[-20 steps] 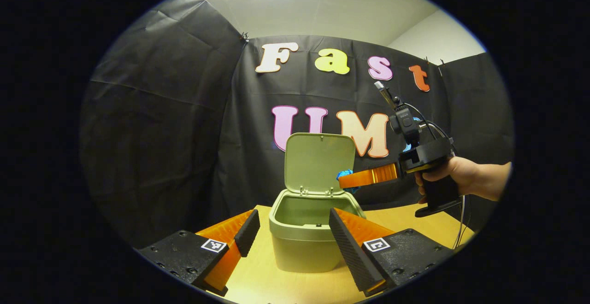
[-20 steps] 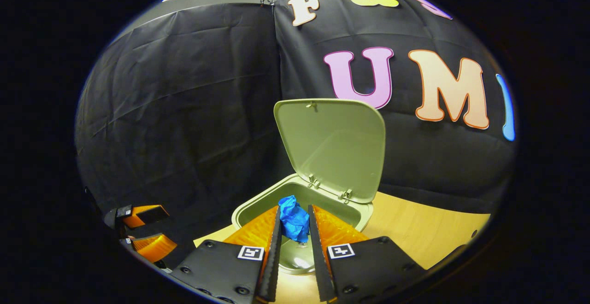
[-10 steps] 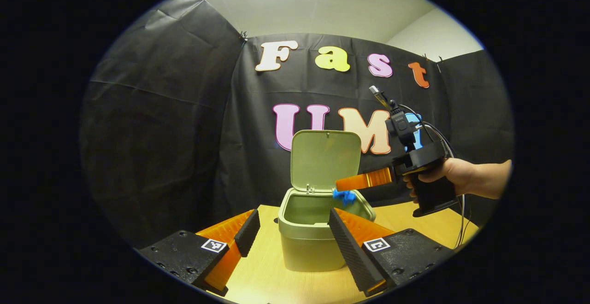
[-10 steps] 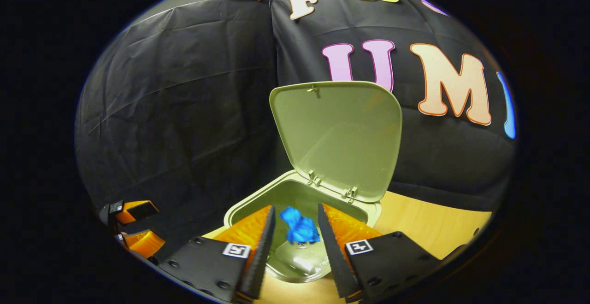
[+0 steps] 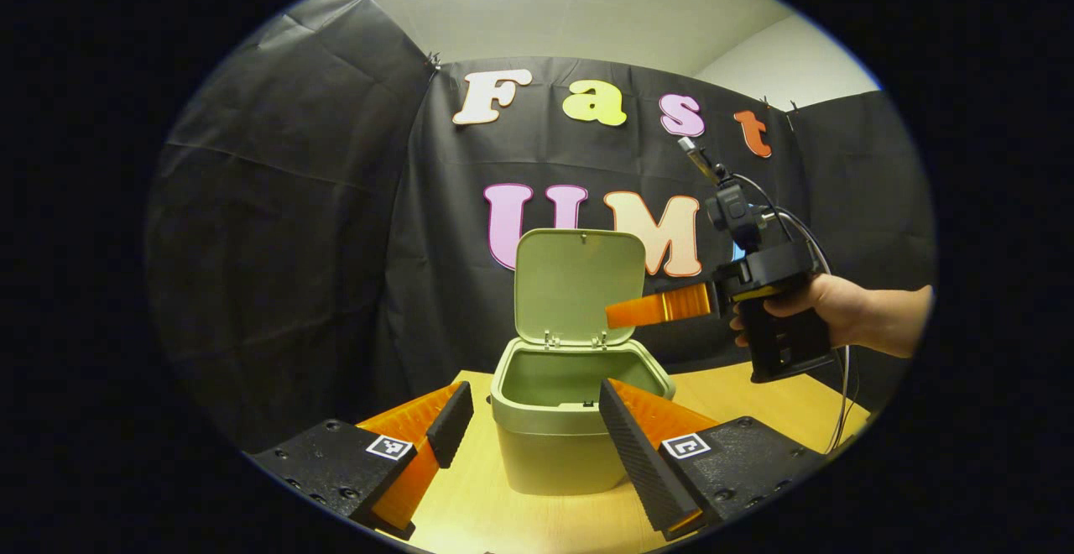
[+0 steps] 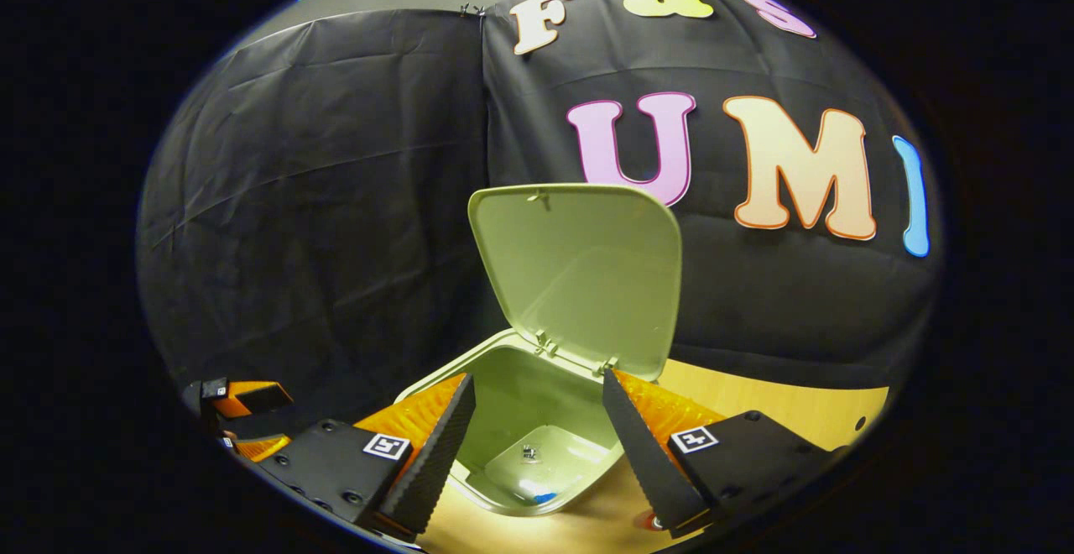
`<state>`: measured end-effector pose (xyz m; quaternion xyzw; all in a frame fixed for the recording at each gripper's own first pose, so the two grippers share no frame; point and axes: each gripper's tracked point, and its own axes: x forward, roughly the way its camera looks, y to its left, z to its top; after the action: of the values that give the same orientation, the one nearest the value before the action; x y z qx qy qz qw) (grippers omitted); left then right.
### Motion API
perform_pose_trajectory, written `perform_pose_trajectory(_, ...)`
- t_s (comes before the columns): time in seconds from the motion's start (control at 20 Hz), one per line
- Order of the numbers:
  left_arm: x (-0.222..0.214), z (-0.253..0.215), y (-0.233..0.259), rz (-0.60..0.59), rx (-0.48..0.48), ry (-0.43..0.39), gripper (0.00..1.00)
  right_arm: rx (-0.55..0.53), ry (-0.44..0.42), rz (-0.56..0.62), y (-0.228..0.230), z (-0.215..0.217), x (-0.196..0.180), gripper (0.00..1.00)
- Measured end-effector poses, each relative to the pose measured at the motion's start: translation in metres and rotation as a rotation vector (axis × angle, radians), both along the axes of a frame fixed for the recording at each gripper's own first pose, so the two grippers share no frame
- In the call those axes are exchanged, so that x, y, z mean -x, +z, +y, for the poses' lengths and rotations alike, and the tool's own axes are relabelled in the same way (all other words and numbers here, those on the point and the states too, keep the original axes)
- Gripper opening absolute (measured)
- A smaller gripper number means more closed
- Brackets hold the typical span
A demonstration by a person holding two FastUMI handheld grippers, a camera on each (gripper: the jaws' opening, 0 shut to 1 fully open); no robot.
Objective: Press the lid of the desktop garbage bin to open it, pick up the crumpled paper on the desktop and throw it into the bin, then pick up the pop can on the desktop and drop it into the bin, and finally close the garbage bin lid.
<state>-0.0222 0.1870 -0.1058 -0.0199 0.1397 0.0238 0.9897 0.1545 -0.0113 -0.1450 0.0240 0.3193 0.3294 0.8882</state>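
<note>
The garbage bin, at lower centre of the right gripper view, stands lid-up; a blue scrap, probably the paper, lies inside. Both the right gripper and left gripper are spread wide and empty; can and lid-closing remain.

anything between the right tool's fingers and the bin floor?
No. In the right gripper view the right tool is open above the pale green plastic bin; a blue scrap lies at the floor's edge.
</note>
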Motion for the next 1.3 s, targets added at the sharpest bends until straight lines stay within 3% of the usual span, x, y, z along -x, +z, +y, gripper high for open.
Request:
perform_pose_trajectory(0.45, -0.003, -0.058, -0.047, 0.046, 0.033, -0.089, 0.92, -0.007, -0.187, -0.15, 0.051, -0.104, -0.018, 0.94)
perform_pose_trajectory(0.7, -0.009, -0.096, -0.078, 0.083, 0.008, -0.155, 0.92, -0.046, -0.363, -0.286, 0.084, -0.188, -0.028, 0.96)
perform_pose_trajectory(0.75, -0.009, -0.103, -0.086, 0.09, 0.006, -0.165, 0.92, -0.043, -0.398, -0.312, 0.088, -0.204, -0.027, 0.93)
perform_pose_trajectory(0.8, -0.01, -0.11, -0.091, 0.097, 0.009, -0.172, 0.92, -0.039, -0.43, -0.337, 0.092, -0.221, -0.027, 0.97)
perform_pose_trajectory(1.0, -0.02, -0.135, -0.115, 0.117, 0.033, -0.186, 0.92, -0.017, -0.545, -0.446, 0.111, -0.287, -0.022, 0.94)
perform_pose_trajectory(1.15, -0.029, -0.158, -0.13, 0.121, 0.036, -0.204, 0.92, 0.019, -0.603, -0.526, 0.117, -0.329, -0.016, 0.97)
perform_pose_trajectory(1.3, -0.035, -0.183, -0.153, 0.132, 0.029, -0.242, 0.92, 0.052, -0.646, -0.596, 0.118, -0.363, -0.006, 0.94)
